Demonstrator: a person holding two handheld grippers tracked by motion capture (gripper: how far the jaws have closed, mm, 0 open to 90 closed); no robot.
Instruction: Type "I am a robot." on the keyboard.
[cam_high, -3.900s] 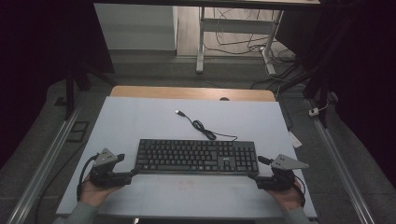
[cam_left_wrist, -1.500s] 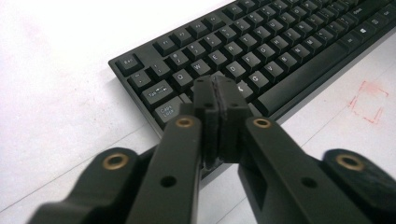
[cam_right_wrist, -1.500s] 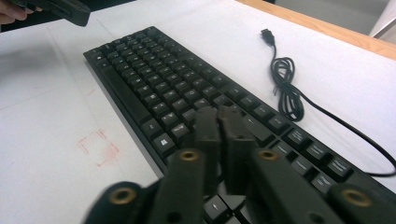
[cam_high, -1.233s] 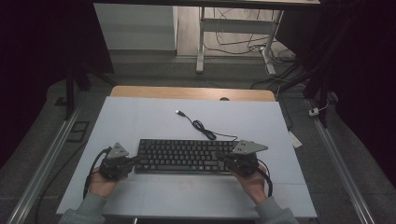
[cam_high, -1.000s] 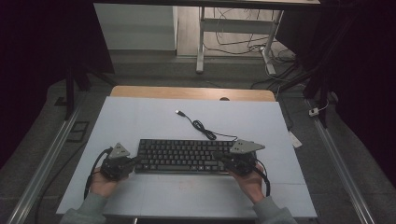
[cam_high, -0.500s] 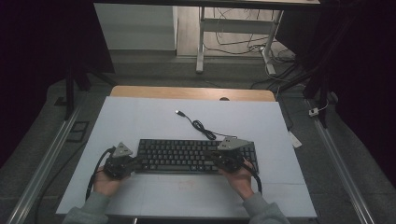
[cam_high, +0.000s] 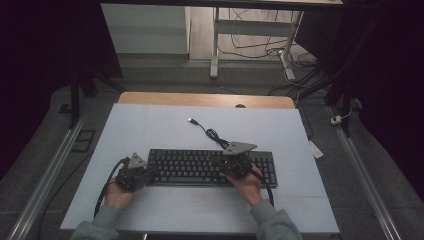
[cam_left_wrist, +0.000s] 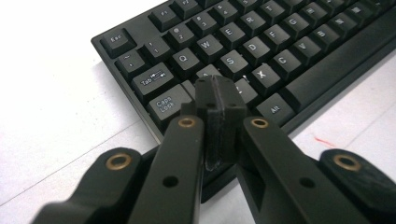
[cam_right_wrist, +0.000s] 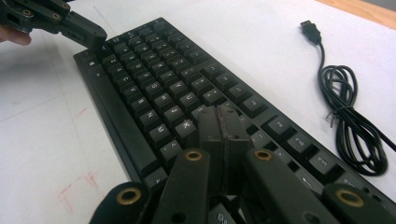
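The right gripper (cam_high: 231, 165) has slid in over the keyboard (cam_high: 200, 167). Both grippers, left (cam_high: 142, 175) too, are clenched empty. Press single keys straight down, gently.

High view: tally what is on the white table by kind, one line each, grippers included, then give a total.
Keyboard: 1
USB cable, coiled, plug end lying free behind the keyboard: 1
Grippers: 2, the left gripper at the keyboard's left end, the right gripper over its right half, both with jaws shut and nothing between them
Total: 4
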